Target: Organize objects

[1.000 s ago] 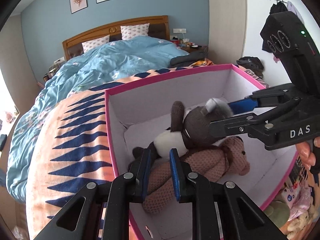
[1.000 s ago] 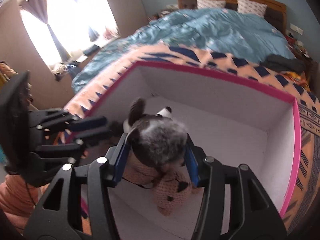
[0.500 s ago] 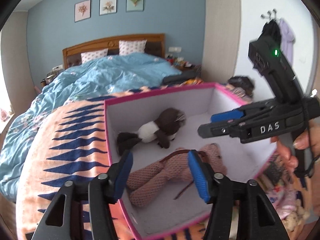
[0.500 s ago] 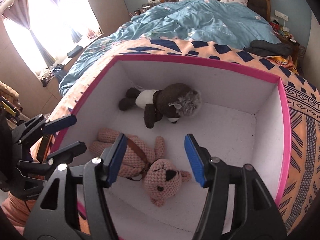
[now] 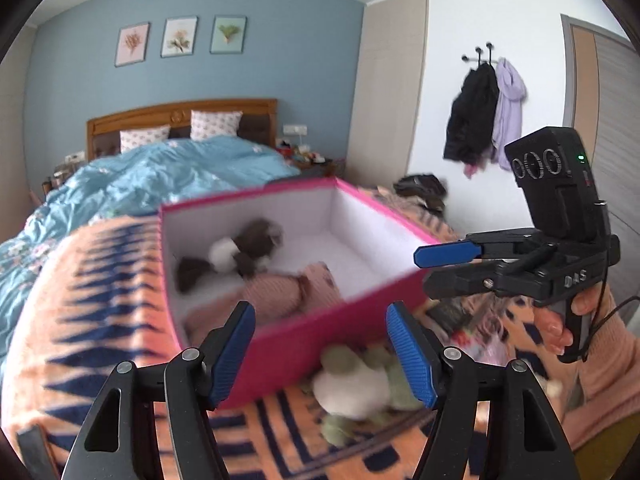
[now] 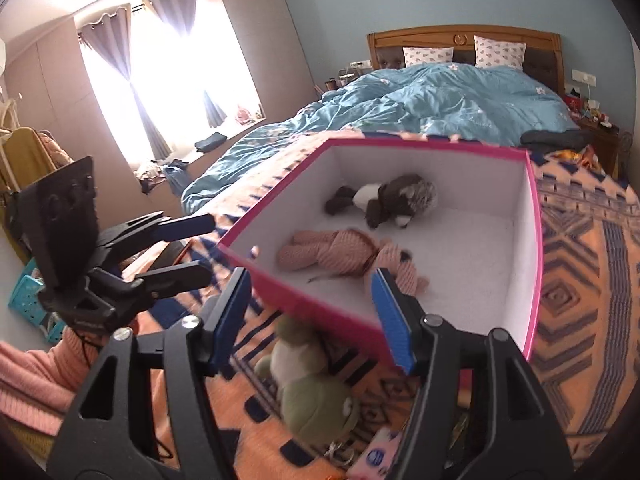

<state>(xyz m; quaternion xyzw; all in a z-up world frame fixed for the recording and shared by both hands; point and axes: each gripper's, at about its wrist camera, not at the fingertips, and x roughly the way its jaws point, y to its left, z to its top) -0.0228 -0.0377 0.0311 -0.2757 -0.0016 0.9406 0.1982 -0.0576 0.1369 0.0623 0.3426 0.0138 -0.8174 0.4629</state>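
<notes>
Left wrist view: I see my left gripper (image 5: pixel 320 344) with its fingers (image 5: pixel 234 344) parted and nothing between them; they have just been opening. Beyond them the pink box (image 5: pixel 304 336) sits on the patterned blanket (image 5: pixel 100 312) on the bed (image 5: pixel 160 168). Inside lie the brown plush (image 5: pixel 240 248) toward the far wall and the pink knitted bear (image 5: pixel 280 292) along the near wall. A green and white plush (image 5: pixel 360 388) lies on the blanket just outside the box's near wall, blurred. The right gripper (image 5: pixel 424 268) is at the right, held by a hand (image 5: pixel 560 328), fingers apart and empty.

Right wrist view: my right gripper (image 6: pixel 312 320) has its fingers (image 6: pixel 390 320) apart, empty, having just been opening. The pink box (image 6: pixel 532 240) holds the brown plush (image 6: pixel 388 200) and the pink knitted bear (image 6: pixel 348 256), apart from each other. The green and white plush (image 6: pixel 312 392) lies on the blanket (image 6: pixel 580 280) beside the box corner. The left gripper (image 6: pixel 208 244) shows at the left, fingers apart.
</notes>
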